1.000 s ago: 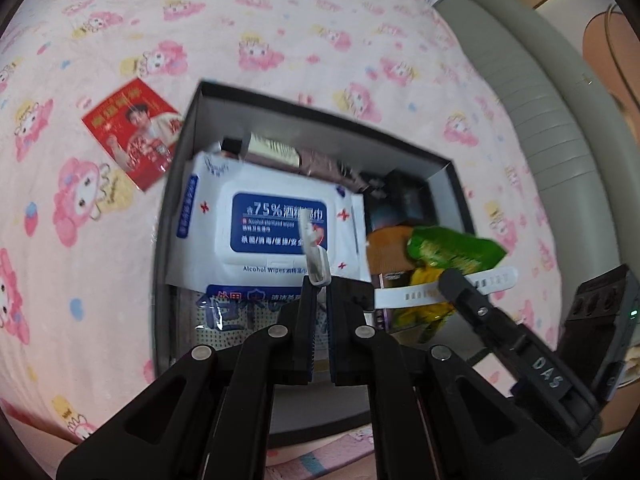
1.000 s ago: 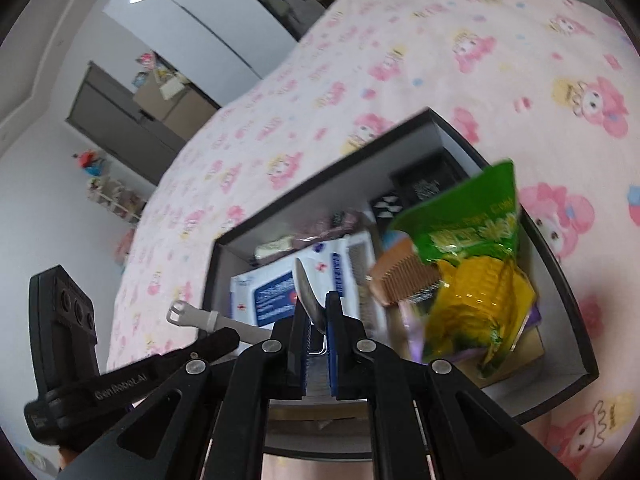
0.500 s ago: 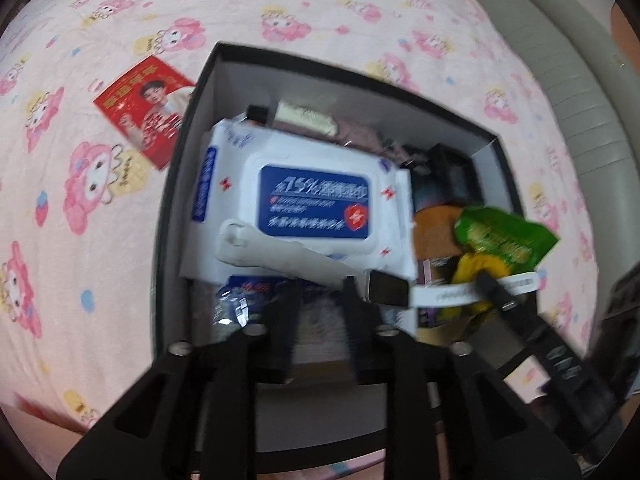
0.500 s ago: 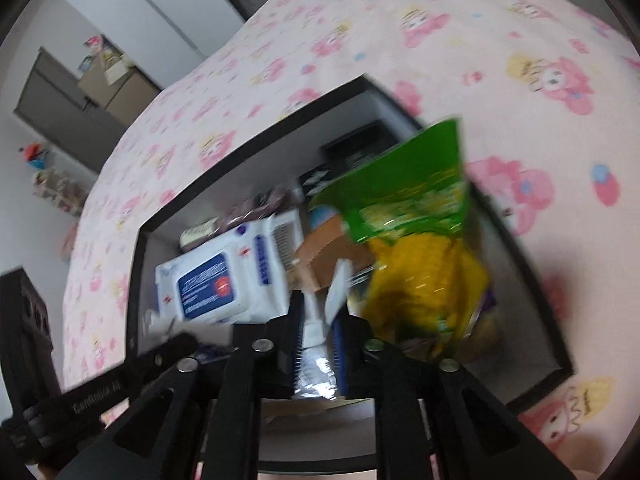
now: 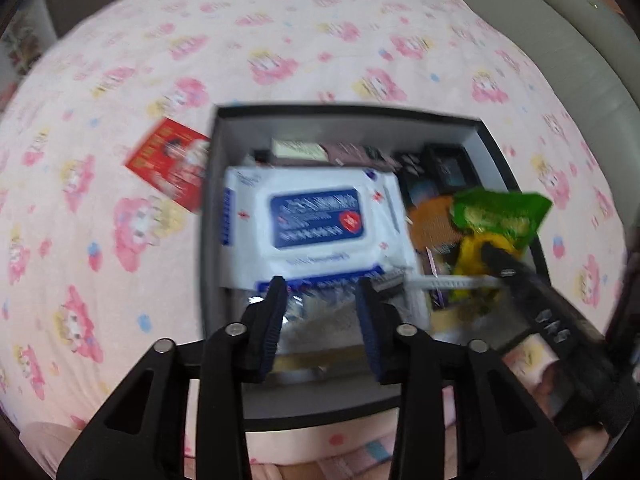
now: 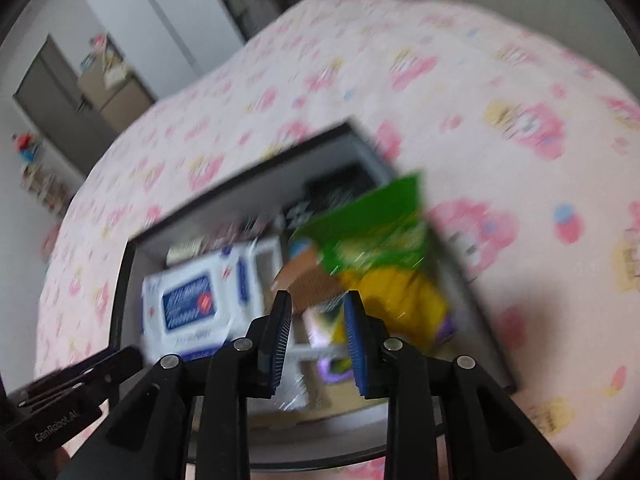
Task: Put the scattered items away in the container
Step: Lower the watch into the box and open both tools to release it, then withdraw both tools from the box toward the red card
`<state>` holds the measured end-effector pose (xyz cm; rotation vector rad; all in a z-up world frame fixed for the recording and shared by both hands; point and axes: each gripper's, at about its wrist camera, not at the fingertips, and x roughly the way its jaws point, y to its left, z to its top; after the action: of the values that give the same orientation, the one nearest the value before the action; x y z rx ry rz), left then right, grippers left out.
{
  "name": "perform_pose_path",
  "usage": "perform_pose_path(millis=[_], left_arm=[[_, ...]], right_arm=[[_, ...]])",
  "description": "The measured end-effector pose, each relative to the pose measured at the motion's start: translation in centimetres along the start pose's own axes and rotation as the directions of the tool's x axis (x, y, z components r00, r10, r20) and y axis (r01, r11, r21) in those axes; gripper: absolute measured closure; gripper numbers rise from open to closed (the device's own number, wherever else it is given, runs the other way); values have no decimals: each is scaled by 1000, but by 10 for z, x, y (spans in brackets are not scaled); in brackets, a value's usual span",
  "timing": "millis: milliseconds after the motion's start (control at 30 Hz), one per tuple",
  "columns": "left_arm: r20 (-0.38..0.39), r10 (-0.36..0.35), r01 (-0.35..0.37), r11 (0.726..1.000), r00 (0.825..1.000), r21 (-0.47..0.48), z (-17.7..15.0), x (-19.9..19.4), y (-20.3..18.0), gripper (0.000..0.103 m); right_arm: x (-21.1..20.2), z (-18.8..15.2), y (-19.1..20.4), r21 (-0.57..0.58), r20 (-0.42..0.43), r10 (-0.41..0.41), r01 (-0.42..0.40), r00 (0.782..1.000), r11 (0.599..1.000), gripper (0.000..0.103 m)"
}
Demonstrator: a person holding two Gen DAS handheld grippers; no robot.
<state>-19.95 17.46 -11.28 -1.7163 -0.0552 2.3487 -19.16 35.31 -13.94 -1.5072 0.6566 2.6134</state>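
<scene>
Both grippers, left [image 5: 320, 308] and right [image 6: 316, 332], are held over the box [image 5: 344, 114] with fingers spread, empty. Wipes [image 5: 316, 220] and snack bag [image 5: 500, 212] are packed inside; one red card [image 5: 170, 164] is left on the bed [image 5: 280, 40], just beside its left wall.

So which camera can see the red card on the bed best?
The left wrist view. There the red card lies in full sight on the pink sheet, just outside the left wall of the black box, though it is blurred. The right wrist view does not show the card at all.
</scene>
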Motion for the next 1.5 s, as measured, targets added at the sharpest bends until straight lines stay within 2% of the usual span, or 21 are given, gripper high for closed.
perform_pose_path(millis=[100,167,233,267,433,533,700,867,967,1100,1433,1500], left_arm=[[-82,-7,11,998,997,54,0,17,-9,73],[-138,0,14,995,990,100,-2,28,-16,73],[-189,5,21,990,982,137,-5,37,-22,73],[-211,10,23,988,977,155,-6,42,-24,73],[-246,53,-13,987,968,160,-1,64,-22,73],[-237,24,3,994,971,113,5,66,-14,73],[-162,-67,80,994,985,79,6,38,-6,73],[-78,-151,155,987,985,47,3,10,3,73],[-22,-173,174,983,985,59,-6,-9,4,72],[34,-187,184,980,982,79,-24,-29,8,71],[89,-235,230,971,968,64,-72,-54,26,68],[98,-219,214,975,971,63,-82,-60,30,68]], right_arm=[[11,-6,-1,3,-116,120,-120,986,993,79],[13,-4,-10,52,-137,170,-164,976,985,78],[6,-3,-18,58,-105,129,-124,986,991,66],[3,-2,-19,52,-87,104,-100,991,994,63],[4,-10,-12,10,-113,94,-94,989,996,61],[1,-16,-13,-8,-104,73,-74,992,997,61],[-5,-26,-17,14,-78,55,-54,995,998,61],[-5,-28,-3,-36,-38,24,-25,999,999,61],[-16,-36,8,-84,34,-61,63,998,994,61],[-36,-53,28,-161,116,-81,99,990,982,59],[-51,-107,63,-289,136,-78,114,988,950,58],[-58,-124,71,-314,143,-75,117,987,942,58]])
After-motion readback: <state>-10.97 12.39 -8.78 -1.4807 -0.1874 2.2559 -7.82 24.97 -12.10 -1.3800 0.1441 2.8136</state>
